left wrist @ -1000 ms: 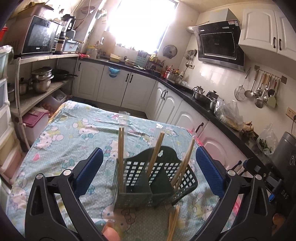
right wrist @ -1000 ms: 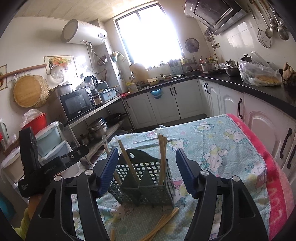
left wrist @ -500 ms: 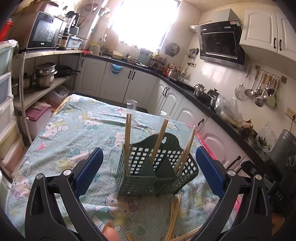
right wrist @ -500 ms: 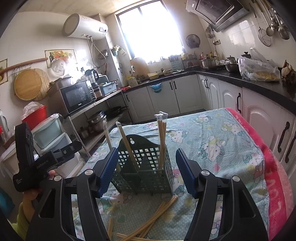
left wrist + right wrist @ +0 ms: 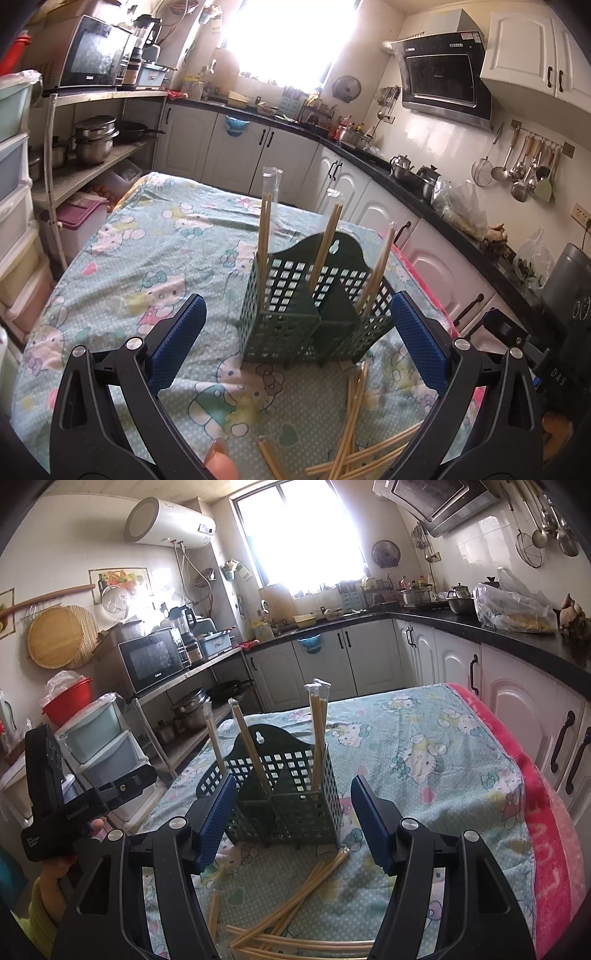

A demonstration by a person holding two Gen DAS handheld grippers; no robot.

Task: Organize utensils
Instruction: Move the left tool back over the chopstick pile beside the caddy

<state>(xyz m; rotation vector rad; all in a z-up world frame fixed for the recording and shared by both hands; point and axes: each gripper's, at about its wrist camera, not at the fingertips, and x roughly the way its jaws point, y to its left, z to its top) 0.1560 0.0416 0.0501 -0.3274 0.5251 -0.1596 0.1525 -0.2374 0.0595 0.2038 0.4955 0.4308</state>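
Note:
A dark green perforated utensil holder (image 5: 314,306) stands on the table; it also shows in the right wrist view (image 5: 284,797). Three wrapped chopstick pairs (image 5: 265,236) stand upright in its compartments (image 5: 317,734). Several loose wrapped chopsticks (image 5: 354,443) lie on the cloth in front of it (image 5: 295,915). My left gripper (image 5: 295,343) is open and empty, just before the holder. My right gripper (image 5: 291,819) is open and empty, also facing the holder. The left gripper's body (image 5: 55,805) shows at the left of the right wrist view.
The table carries a Hello Kitty cloth (image 5: 147,266) with a red edge on the right (image 5: 546,812). Plastic drawers (image 5: 99,746) and a shelf with pots (image 5: 92,140) stand at the left. Kitchen cabinets (image 5: 517,701) run along the right and far side.
Both grippers have pulled back and up from the holder. More of the loose chopsticks on the cloth have come into view at the bottom.

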